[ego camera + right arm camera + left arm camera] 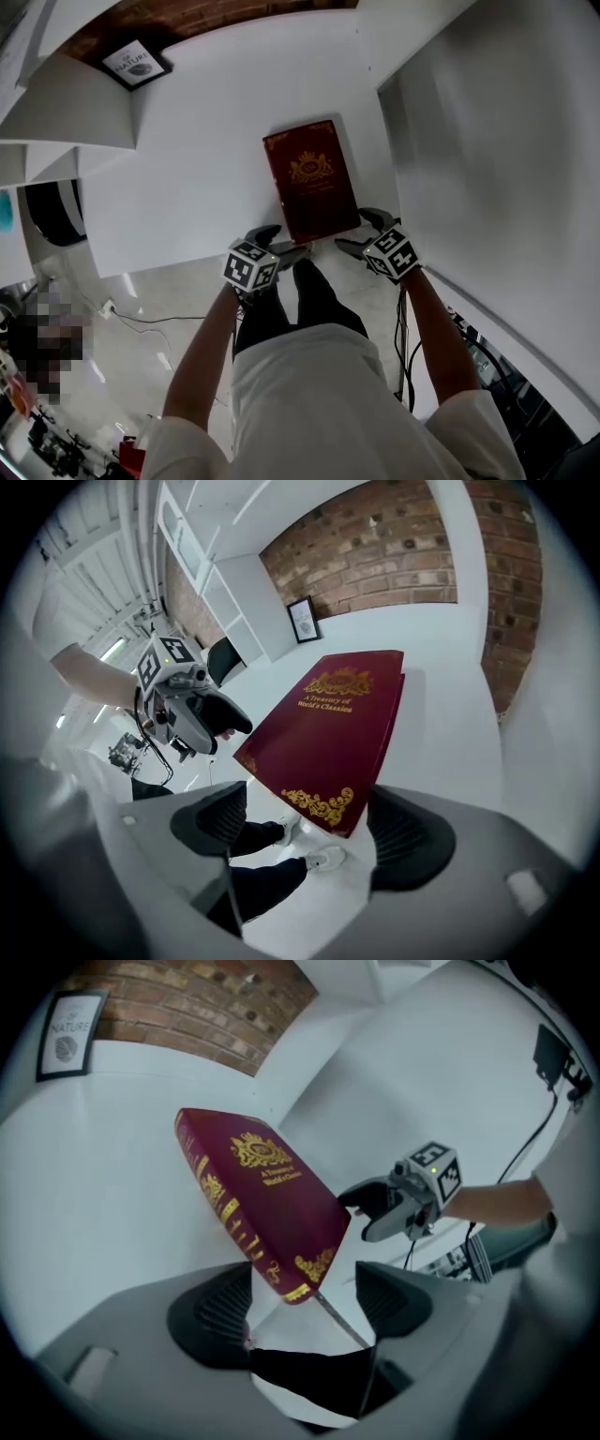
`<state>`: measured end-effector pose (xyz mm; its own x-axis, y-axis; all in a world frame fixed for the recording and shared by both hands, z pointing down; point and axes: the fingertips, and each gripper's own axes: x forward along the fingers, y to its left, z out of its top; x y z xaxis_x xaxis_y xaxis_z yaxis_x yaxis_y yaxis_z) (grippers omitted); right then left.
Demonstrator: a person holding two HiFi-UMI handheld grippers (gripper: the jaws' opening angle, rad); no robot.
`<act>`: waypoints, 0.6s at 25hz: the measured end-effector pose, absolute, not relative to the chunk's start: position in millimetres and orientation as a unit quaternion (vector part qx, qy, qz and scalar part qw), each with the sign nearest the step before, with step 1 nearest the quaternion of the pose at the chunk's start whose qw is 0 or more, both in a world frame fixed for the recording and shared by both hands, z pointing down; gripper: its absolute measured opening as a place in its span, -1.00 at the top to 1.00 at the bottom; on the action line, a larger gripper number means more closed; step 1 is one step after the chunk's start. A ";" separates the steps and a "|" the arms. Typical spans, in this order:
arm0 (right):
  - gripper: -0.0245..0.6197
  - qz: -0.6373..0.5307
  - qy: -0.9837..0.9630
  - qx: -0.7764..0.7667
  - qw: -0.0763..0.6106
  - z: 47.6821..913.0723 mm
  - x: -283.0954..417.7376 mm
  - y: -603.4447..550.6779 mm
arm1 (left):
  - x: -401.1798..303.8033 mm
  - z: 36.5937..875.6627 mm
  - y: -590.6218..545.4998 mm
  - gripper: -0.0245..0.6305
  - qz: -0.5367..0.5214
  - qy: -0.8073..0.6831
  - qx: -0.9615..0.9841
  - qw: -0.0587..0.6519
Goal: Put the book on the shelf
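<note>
A dark red book (311, 178) with gold print lies flat, cover up, on the white shelf board (197, 150), its near end at the board's front edge. My left gripper (286, 240) stands open at the book's near left corner. My right gripper (361, 230) stands open at the near right corner. In the left gripper view the book's (267, 1199) spine corner reaches between the wide jaws of the left gripper (305, 1302), and no pad presses on it. In the right gripper view the book's (337, 724) corner likewise lies between the spread jaws of the right gripper (309, 827).
A small framed picture (137, 64) leans against the brick wall (197, 17) at the back left. A white upright panel (487, 141) closes the board's right side. More white shelves (66, 112) stand to the left. Below the front edge are the person's legs and floor cables (141, 319).
</note>
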<state>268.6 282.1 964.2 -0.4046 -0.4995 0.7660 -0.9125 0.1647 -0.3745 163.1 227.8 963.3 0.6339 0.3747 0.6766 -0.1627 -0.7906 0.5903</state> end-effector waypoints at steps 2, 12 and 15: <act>-0.31 0.424 -0.729 0.477 0.246 971.2 266.7 281.5 | 165.8 967.1 231.4 -0.18 0.424 0.069 0.847 0.313; -0.31 0.408 -0.744 0.463 0.256 975.3 261.2 292.3 | 169.1 970.1 252.3 -0.19 0.424 0.080 0.857 0.281; -0.31 0.415 -0.746 0.458 0.249 973.9 250.3 299.5 | 161.0 970.1 255.6 -0.19 0.426 0.075 0.857 0.279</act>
<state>250.3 299.5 973.9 -0.4575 -0.4763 0.7509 -0.8892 0.2365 -0.3917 161.0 255.6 970.1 0.6252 0.3670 0.6888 -0.1095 -0.8326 0.5430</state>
